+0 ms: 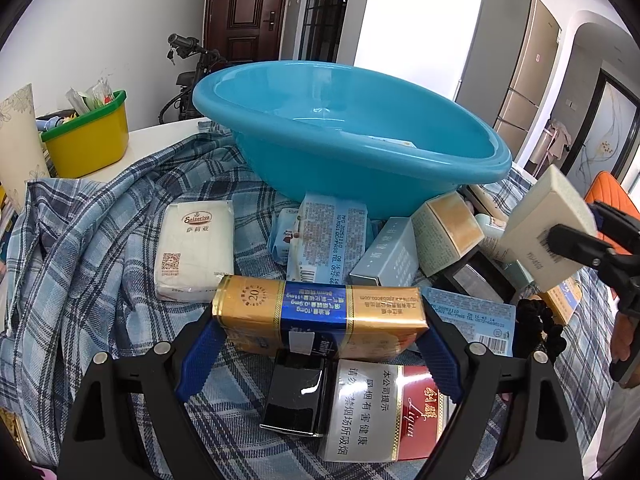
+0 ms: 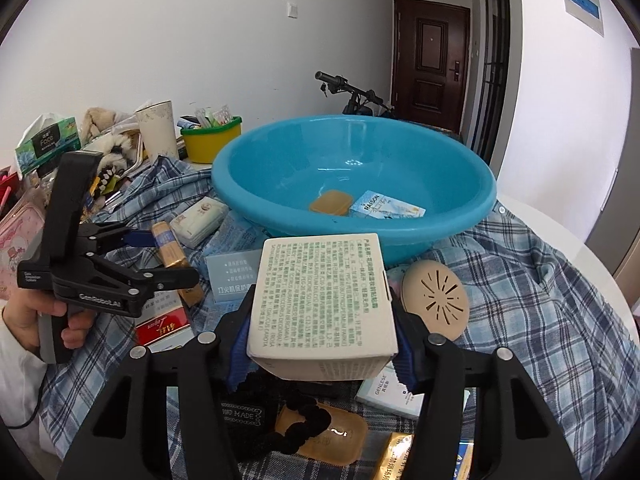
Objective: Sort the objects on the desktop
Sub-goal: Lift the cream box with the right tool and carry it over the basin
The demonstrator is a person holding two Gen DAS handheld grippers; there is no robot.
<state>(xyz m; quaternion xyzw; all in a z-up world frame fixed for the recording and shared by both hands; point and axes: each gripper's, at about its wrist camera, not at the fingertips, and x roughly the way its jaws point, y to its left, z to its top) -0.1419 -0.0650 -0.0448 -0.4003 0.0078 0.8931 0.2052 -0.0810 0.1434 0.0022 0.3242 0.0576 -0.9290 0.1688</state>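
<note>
blue plastic makes up the one basin (image 1: 352, 128) straight ahead of both tools, resting on a blue checked cloth (image 1: 80, 240) that covers the desk (image 1: 160, 140). two things lie inside the basin, seen from the right wrist: one tan soap-like bar (image 2: 331, 202) and one pale blue box (image 2: 386, 206).

left tool (image 1: 320, 344) is closed onto one gold and blue cigarette pack (image 1: 320, 312), its two blue pads pressing the pack's short ends, the pack held crosswise just short of the basin. below that tool lie one glossy black box (image 1: 296, 396) and one red and white cigarette pack (image 1: 380, 412), touching each other. ahead and to its left sits one white tissue packet (image 1: 196, 252); ahead lie two blue wipe packets (image 1: 328, 236), and ahead to the right two small cartons, one grey-blue (image 1: 388, 256) and one cream and gold (image 1: 448, 232), leaning near the basin's foot.

right tool (image 2: 322, 344) is closed on one cream box (image 2: 324, 300) with green print, gripped by its two sides and held above the cloth, just short of the basin. to its right lies one beige round perforated case (image 2: 436, 300). under it sit one black hair tie (image 2: 308, 424) and one amber bar (image 2: 332, 436). far ahead to the left stands one yellow bin (image 2: 212, 140) with a green rim.
</note>
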